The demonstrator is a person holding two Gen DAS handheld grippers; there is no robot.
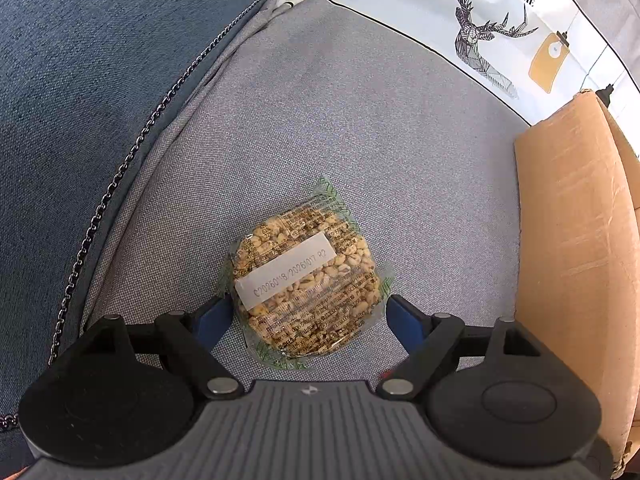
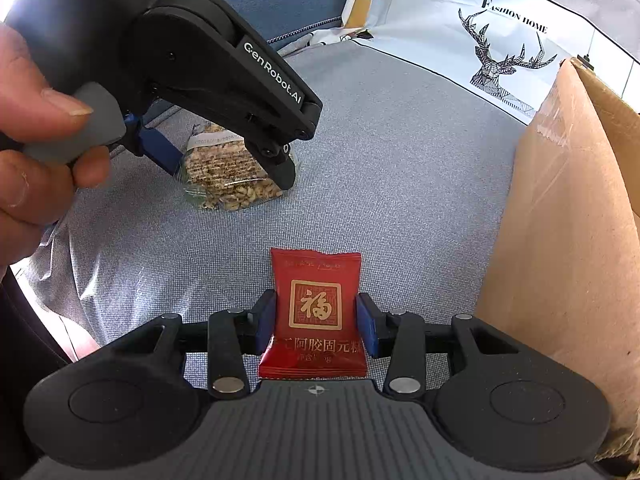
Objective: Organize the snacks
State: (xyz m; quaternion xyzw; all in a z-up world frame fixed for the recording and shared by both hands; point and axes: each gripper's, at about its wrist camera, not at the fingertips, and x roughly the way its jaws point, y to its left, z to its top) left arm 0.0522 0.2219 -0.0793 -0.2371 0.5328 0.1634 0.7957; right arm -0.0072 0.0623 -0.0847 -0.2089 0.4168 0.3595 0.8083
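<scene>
A round grain-cake snack in clear wrap [image 1: 306, 280] lies on the grey sofa seat [image 1: 320, 120]. My left gripper [image 1: 308, 316] is open, its blue pads on either side of the snack, not squeezing it. In the right wrist view the same snack [image 2: 232, 176] lies under the left gripper [image 2: 224, 160]. My right gripper [image 2: 316, 320] is shut on a red snack packet with gold characters [image 2: 316, 312], its blue pads pressed against both sides of the packet just above the seat.
A brown cardboard box [image 1: 576, 240] stands at the right, also in the right wrist view [image 2: 572, 220]. A white deer-print cushion [image 2: 500, 40] lies behind. The blue sofa back [image 1: 80, 80] rises at the left. A hand [image 2: 36, 140] holds the left gripper.
</scene>
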